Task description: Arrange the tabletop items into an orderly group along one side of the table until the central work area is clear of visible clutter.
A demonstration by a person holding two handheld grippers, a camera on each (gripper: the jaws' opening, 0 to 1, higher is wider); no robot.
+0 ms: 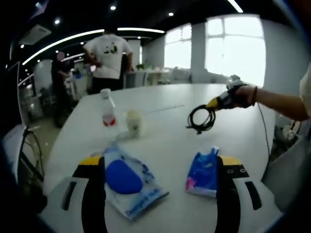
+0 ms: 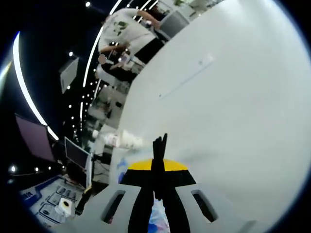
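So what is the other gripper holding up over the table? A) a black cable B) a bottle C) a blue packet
A: in the left gripper view the right gripper holds a coiled black cable above the table, its jaws closed together.

White table [image 1: 160,145] holds a black cable coil [image 1: 201,119] and two blue packets [image 1: 126,179].

Open office: monitors [image 2: 77,153], strip lights [image 1: 68,41]
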